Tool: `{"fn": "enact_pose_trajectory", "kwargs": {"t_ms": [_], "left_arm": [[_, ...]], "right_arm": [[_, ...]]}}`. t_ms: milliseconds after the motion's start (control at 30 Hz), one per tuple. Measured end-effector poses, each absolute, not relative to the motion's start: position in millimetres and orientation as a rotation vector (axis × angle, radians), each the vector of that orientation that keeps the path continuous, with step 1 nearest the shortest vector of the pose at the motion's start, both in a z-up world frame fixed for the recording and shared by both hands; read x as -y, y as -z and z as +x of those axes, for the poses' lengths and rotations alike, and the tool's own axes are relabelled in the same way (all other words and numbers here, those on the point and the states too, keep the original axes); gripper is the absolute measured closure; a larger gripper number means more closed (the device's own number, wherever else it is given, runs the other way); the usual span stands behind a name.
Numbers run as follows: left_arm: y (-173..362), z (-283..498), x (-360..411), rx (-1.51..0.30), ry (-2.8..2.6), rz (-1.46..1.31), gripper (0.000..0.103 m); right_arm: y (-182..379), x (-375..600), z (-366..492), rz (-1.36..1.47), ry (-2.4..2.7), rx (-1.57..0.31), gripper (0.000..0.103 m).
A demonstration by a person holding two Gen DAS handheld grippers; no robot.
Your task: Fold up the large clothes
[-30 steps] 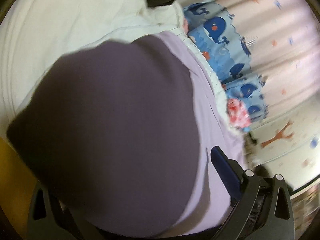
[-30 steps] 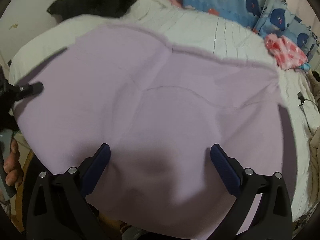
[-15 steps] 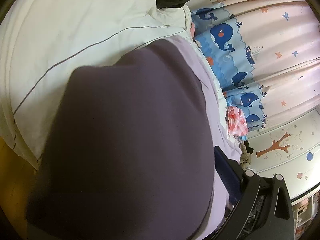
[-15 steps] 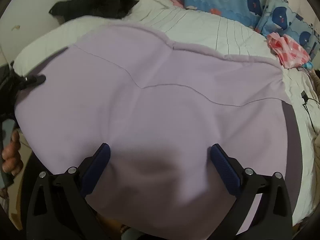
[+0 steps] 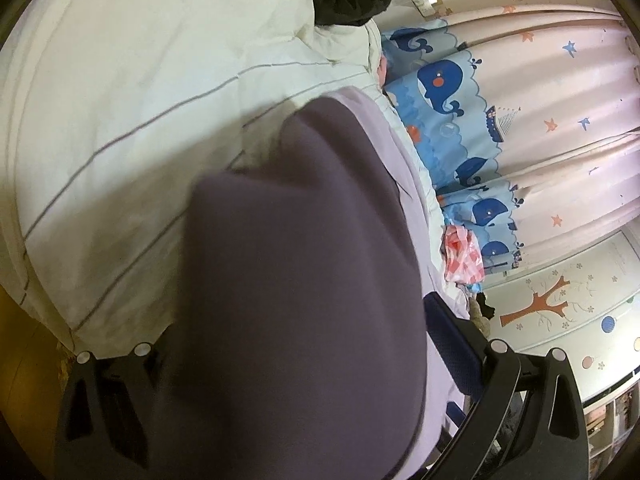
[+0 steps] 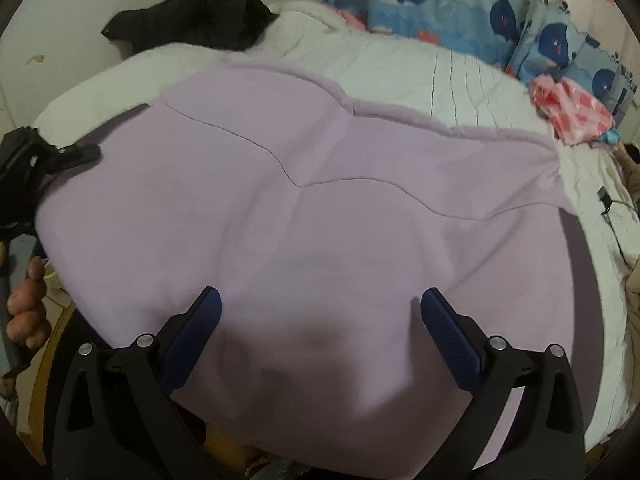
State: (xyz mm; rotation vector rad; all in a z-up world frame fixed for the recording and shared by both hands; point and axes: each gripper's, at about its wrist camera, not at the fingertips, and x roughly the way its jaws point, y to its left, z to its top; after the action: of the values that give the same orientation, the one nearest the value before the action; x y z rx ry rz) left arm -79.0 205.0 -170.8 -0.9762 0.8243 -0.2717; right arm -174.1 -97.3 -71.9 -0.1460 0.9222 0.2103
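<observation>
White quilted bed (image 6: 460, 76) under lilac garment (image 6: 300, 220), whale-print curtain (image 5: 460, 120) behind.

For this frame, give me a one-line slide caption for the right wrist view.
Open right hand-held gripper over a lilac garment spread on a white bed, left hand-held gripper at its edge.

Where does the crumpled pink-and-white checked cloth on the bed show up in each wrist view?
Left wrist view: the pink-and-white checked cloth sits right of centre, at the bed's far edge below the whale-print curtain.
Right wrist view: it lies at the upper right, past the lilac garment.
Shared landmark: the whale-print curtain, directly behind the cloth in both.
</observation>
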Motion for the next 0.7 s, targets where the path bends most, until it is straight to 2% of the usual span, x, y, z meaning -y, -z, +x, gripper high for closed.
{"fn": "enact_pose_trajectory", "kwargs": {"t_ms": [67, 400, 633, 700], "left_arm": [[171, -79, -205, -0.812, 0.281, -0.985, 0.007], [122, -87, -179, -0.7, 0.324, -0.781, 0.027], [57, -97, -123, -0.596, 0.423, -0.527, 0.031], [39, -94, -102, -0.577, 0.478, -0.494, 0.035]], "right_arm": [[89, 97, -169, -0.15, -0.211, -0.957, 0.006], [104, 95, -170, -0.13, -0.208, -0.917, 0.006], [112, 93, -174, -0.148, -0.2, -0.866, 0.006], [111, 96, -175, -0.139, -0.217, -0.852, 0.006]]}}
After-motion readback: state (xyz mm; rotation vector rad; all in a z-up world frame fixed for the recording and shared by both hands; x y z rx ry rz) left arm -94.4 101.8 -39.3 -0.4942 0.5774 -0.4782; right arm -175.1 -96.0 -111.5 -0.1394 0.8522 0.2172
